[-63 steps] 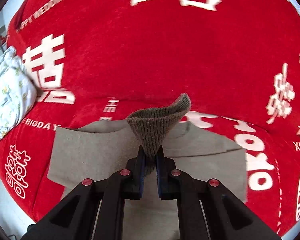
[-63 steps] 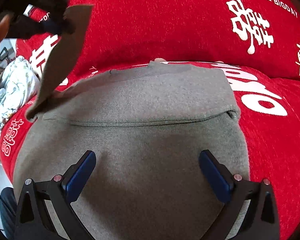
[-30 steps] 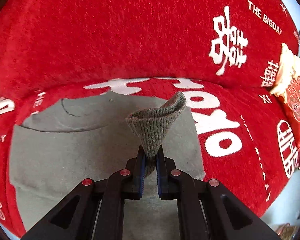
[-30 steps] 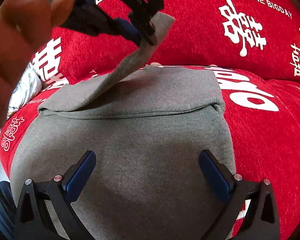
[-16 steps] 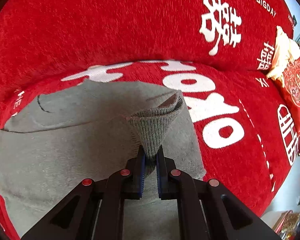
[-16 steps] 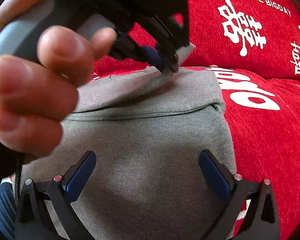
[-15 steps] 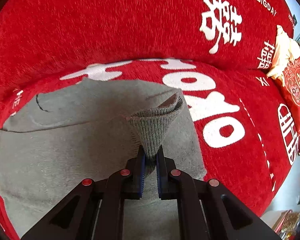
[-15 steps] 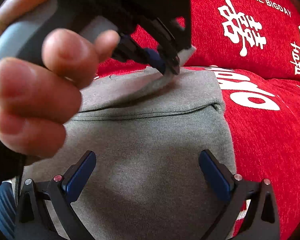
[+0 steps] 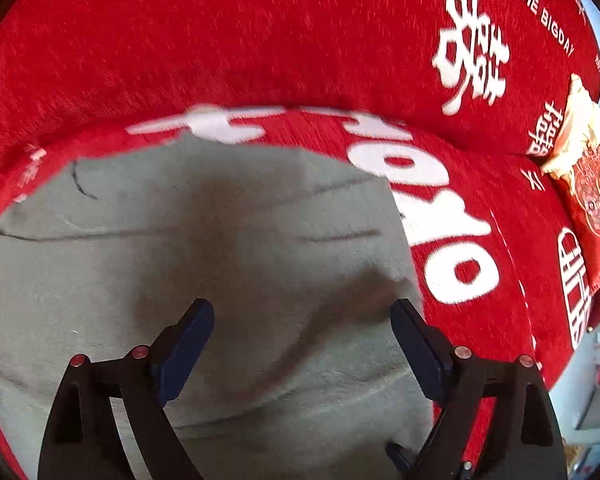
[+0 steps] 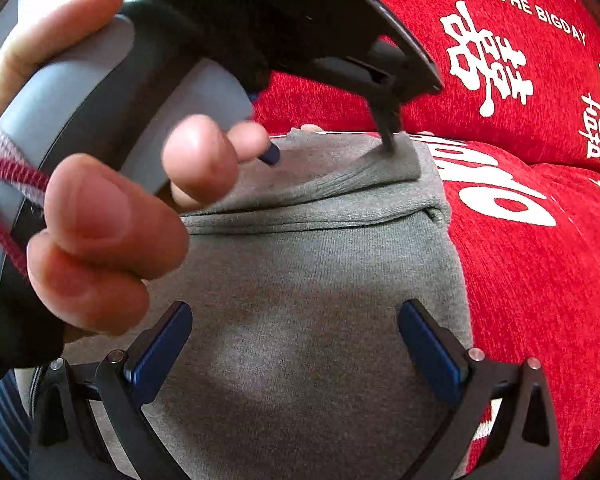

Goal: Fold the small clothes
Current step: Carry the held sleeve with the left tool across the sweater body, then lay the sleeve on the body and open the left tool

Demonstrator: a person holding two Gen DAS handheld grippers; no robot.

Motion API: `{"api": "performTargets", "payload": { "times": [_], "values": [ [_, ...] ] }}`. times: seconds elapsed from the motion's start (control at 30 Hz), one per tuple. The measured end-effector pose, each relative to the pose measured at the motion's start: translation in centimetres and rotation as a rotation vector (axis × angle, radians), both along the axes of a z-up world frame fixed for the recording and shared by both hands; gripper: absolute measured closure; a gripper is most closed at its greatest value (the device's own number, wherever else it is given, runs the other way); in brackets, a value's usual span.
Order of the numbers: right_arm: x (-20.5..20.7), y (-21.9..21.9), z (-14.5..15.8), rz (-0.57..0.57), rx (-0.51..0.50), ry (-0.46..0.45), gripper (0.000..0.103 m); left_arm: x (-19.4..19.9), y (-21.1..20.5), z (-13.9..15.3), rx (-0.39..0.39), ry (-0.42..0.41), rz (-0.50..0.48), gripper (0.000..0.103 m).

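Note:
A grey knit sweater (image 9: 228, 248) lies on the red sofa cover, folded with its sleeves laid across the top; it also shows in the right wrist view (image 10: 308, 280). The ribbed sleeve cuff (image 10: 384, 164) rests flat near the sweater's top right corner. My left gripper (image 9: 302, 332) is open and empty just above the sweater. In the right wrist view the left gripper (image 10: 332, 152) hangs over the cuff, held by a hand (image 10: 112, 220). My right gripper (image 10: 296, 344) is open and empty over the sweater's lower body.
The red sofa cover (image 9: 260, 48) with white lettering surrounds the sweater. A red embroidered cushion (image 9: 598, 196) with cream cloth (image 9: 580, 128) on it lies at the far right. The sofa's edge and floor (image 9: 596, 400) show at the lower right.
My left gripper carried the sleeve cuff rightward across the sweater, lowered it, then opened and let it go. The cuff now lies flat. My right gripper stayed open and still.

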State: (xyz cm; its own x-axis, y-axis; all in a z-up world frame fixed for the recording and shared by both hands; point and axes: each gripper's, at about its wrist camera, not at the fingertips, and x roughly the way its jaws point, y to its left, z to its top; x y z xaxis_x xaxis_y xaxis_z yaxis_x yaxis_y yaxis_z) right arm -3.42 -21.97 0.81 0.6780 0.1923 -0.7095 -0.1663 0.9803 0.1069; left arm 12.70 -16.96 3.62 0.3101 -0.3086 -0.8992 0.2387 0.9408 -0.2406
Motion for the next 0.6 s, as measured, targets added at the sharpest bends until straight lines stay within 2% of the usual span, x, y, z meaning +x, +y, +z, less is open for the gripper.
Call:
{"api": "performTargets", "payload": {
  "times": [0.07, 0.17, 0.27, 0.37, 0.4, 0.5, 0.6],
  "values": [
    [0.0, 0.1, 0.0, -0.001, -0.002, 0.000, 0.000, 0.2, 0.8, 0.1, -0.020, 0.020, 0.001, 0.013],
    [0.0, -0.2, 0.0, 0.002, 0.014, 0.001, 0.000, 0.0, 3.0, 0.9, -0.022, -0.012, 0.028, 0.013],
    [-0.1, -1.3, 1.1, -0.022, 0.071, 0.002, 0.000, -0.9, 6.8, 2.0, -0.006, -0.079, 0.069, 0.013],
    [0.2, -2.1, 3.3, -0.088, 0.036, -0.087, 0.000, -2.0, 11.6, 2.5, 0.057, -0.167, 0.150, 0.013],
    [1.0, -2.0, 4.0, -0.089, 0.021, -0.104, 0.000, -2.1, 13.5, 2.3, 0.075, -0.173, 0.195, 0.013],
    [4.9, -0.4, 5.1, -0.058, -0.005, -0.066, 0.000, -1.8, 17.5, 1.4, 0.113, -0.167, 0.293, 0.013],
    [9.0, 2.5, 5.2, -0.004, -0.029, -0.030, 0.000, -1.7, 19.6, 0.3, 0.137, -0.151, 0.334, 0.013]
  ]
}}
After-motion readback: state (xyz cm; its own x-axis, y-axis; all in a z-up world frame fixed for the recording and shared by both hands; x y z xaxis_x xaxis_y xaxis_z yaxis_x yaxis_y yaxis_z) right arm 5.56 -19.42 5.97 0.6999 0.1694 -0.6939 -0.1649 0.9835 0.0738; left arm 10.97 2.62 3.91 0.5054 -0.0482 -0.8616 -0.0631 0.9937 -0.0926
